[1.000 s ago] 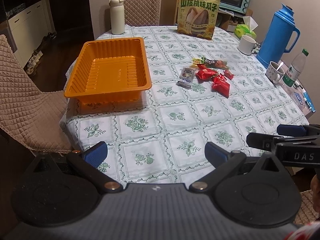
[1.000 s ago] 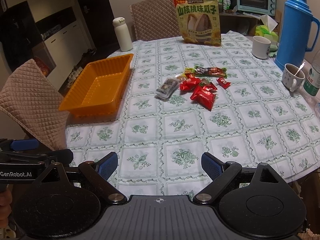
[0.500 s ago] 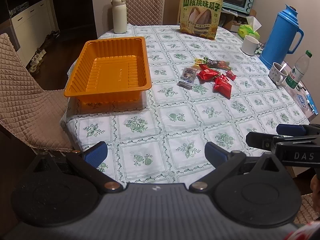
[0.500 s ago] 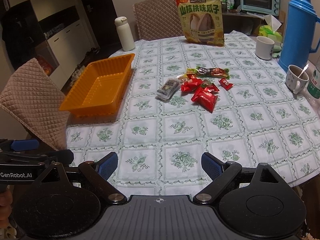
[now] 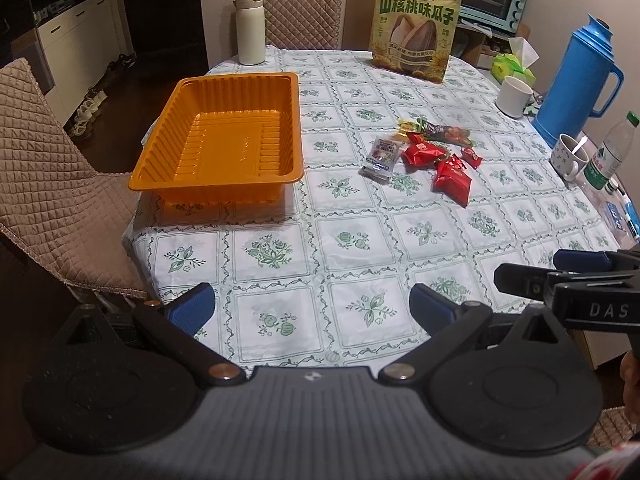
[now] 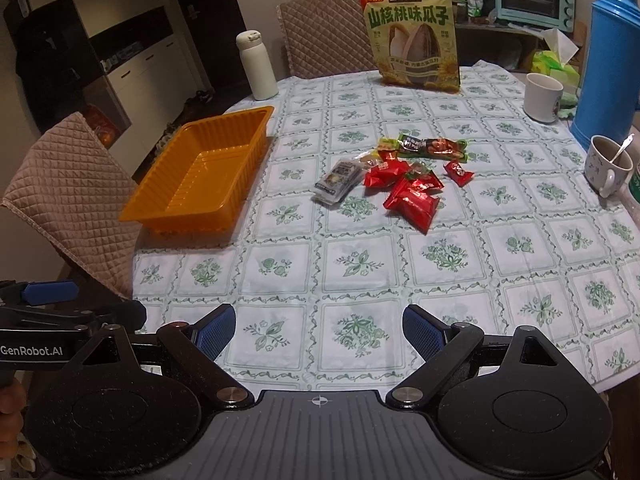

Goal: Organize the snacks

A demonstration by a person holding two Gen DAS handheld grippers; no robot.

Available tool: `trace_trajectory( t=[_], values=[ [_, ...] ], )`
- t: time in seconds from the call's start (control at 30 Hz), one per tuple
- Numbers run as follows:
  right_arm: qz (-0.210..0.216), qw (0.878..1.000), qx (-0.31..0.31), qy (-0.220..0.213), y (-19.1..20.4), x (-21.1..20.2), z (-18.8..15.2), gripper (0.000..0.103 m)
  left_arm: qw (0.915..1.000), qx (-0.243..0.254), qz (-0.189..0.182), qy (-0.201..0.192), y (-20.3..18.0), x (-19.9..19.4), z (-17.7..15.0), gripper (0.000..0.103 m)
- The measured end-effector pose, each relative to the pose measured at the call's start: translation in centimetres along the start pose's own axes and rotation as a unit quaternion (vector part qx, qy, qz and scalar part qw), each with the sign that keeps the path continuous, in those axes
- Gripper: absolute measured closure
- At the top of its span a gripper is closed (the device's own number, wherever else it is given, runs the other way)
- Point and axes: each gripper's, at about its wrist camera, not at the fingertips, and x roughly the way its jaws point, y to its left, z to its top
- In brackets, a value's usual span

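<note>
I hold my left gripper (image 5: 311,307) and right gripper (image 6: 319,330) released, jaws spread, over the near table edge; the small wrapped snacks (image 6: 400,178) lie mid-table, right of the ribbed orange plastic tray (image 5: 224,140), apart from it.

A table (image 5: 360,240) under a green-patterned white cloth fills the room. Quilted chairs (image 5: 296,4) stand behind and left of it; white cabinets (image 5: 76,40) beyond, dark floor (image 5: 120,120), dim light.

water bottle (image 6: 635,184) cut by right edge; label unreadable
</note>
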Motion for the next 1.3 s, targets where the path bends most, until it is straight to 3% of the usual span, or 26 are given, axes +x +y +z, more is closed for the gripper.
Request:
trace_trajectory(
  t=[0.73,1.2,1.3],
  values=[
    [0.04,0.999,0.009,-0.006,-12.8,2.0,0.9,0.013,0.9983,-0.05,0.019,-0.025,-6.3,4.8,1.2,0.005],
    [0.032,0.999,0.019,-0.026,-18.3,3.4,1.9,0.013,0.9989,0.011,0.011,-0.044,-10.6,9.4,3.5,0.018],
    [0.022,0.999,0.024,-0.032,-18.8,3.9,2.3,0.013,0.9983,0.033,0.003,-0.049,-10.9,10.9,4.6,0.025]
  ],
)
